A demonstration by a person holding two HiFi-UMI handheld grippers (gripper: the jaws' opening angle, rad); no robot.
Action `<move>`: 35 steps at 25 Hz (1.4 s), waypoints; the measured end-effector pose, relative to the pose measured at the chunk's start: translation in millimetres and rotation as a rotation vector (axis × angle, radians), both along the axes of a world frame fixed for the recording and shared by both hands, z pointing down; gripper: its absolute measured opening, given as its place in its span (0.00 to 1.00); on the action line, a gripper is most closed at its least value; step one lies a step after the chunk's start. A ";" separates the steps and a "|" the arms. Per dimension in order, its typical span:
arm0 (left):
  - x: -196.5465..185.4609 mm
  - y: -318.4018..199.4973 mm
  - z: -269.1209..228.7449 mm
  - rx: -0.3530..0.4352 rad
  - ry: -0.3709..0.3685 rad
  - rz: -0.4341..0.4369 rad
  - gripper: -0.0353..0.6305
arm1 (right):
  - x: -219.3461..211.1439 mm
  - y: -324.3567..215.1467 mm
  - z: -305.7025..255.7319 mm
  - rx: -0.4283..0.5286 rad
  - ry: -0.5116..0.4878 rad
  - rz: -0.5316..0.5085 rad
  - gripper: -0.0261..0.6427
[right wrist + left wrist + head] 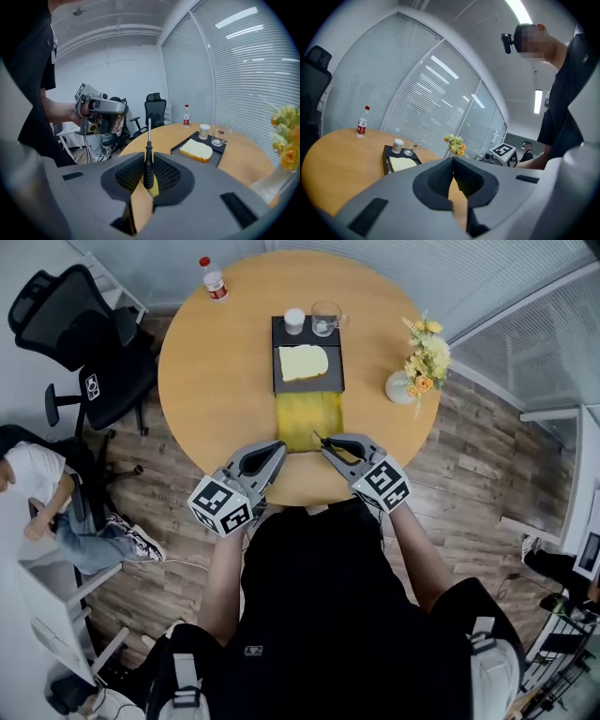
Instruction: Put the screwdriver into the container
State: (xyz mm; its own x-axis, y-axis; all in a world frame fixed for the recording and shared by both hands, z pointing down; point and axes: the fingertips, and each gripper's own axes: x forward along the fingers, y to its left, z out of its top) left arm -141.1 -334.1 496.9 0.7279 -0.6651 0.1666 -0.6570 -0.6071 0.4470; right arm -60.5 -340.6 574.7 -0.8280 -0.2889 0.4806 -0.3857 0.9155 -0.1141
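My right gripper (325,443) is shut on the screwdriver (147,161), which has a black and yellow handle and a thin metal shaft that points up out of the jaws. It hovers at the near edge of the round wooden table (216,381), just right of the yellow container (301,420). That container lies in front of a black tray (279,381). My left gripper (278,449) is shut with nothing in it, at the container's near left corner. In the left gripper view its pads (440,176) meet over the table.
The tray holds a slice of bread (303,362), a white cup (294,321) and a glass (326,319). A water bottle (213,279) stands far left, a vase of flowers (419,367) at the right. An office chair (89,343) and a seated person (42,498) are left of the table.
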 end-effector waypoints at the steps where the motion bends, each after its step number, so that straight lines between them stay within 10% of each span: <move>1: -0.3 -2.5 1.0 -0.006 0.002 -0.016 0.06 | -0.2 -2.7 0.6 -0.006 -0.006 -0.013 0.12; 35: 3.1 -2.9 7.2 -0.052 -0.013 -0.088 0.06 | -18.2 -52.6 147.0 -0.022 0.403 -0.238 0.12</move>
State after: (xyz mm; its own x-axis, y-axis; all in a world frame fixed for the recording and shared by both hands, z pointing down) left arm -138.0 -337.0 504.1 0.6649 -0.7163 0.2118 -0.7126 -0.5233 0.4674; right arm -78.7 -393.2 721.7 -0.6160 -0.0998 0.7814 -0.1829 0.9830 -0.0187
